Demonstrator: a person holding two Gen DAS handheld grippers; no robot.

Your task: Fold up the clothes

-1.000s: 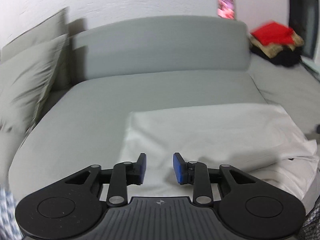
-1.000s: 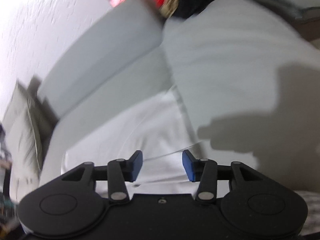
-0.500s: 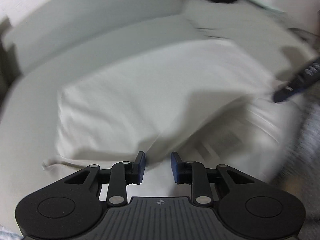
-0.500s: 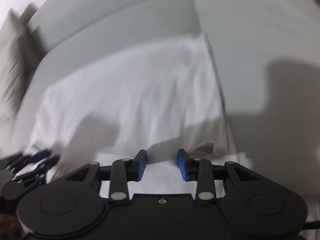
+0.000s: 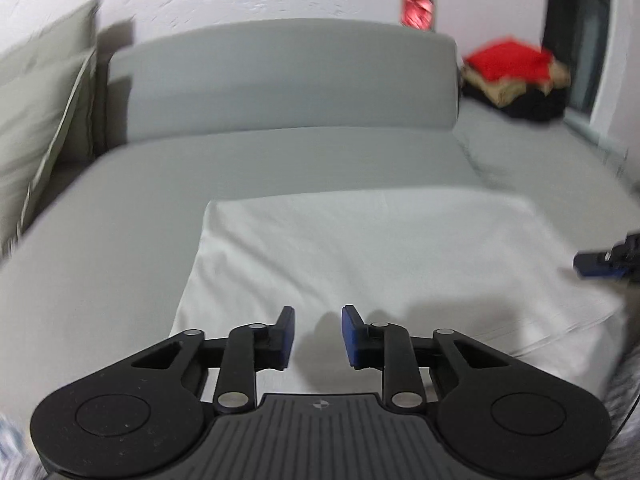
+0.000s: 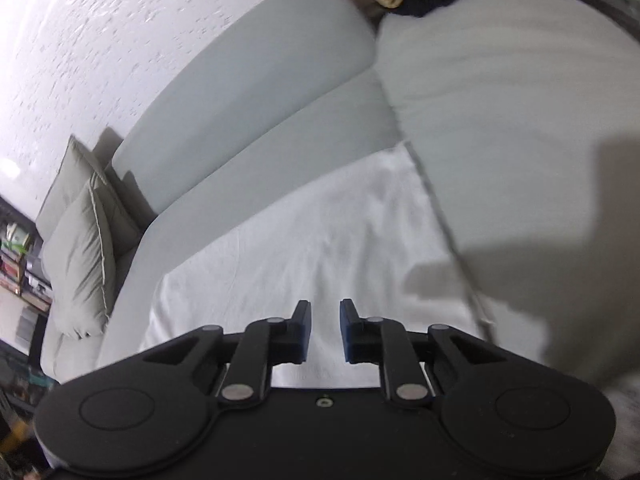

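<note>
So the white cloth (image 5: 360,256) is lying flat on the grey sofa (image 5: 280,160), folded into a neat-ish rectangle with its near edge toward the camera and its right edge along the seam between the seat cushions. A few soft wrinkles run across it, nothing bunched up.

Left tongs (image 5: 317,336) hang just over the near edge of the cloth, blue pads apart with nothing between them; their shadow falls on the fabric right in front. Right tongs (image 6: 324,330) are over the near right part of the cloth, also apart and empty, gap a bit narrower than on the left. In the left view you can catch the blue tip of the right tongs poking in at the right edge.

Background stuff: two cushions (image 6: 80,248) propped at the left end of the sofa, a pile of clothes (image 5: 516,76) (red on top, tan and black under it) in the far right corner, and a blurry red-pink thing (image 5: 418,2) on the wall above the backrest. Can't tell what that is.
</note>
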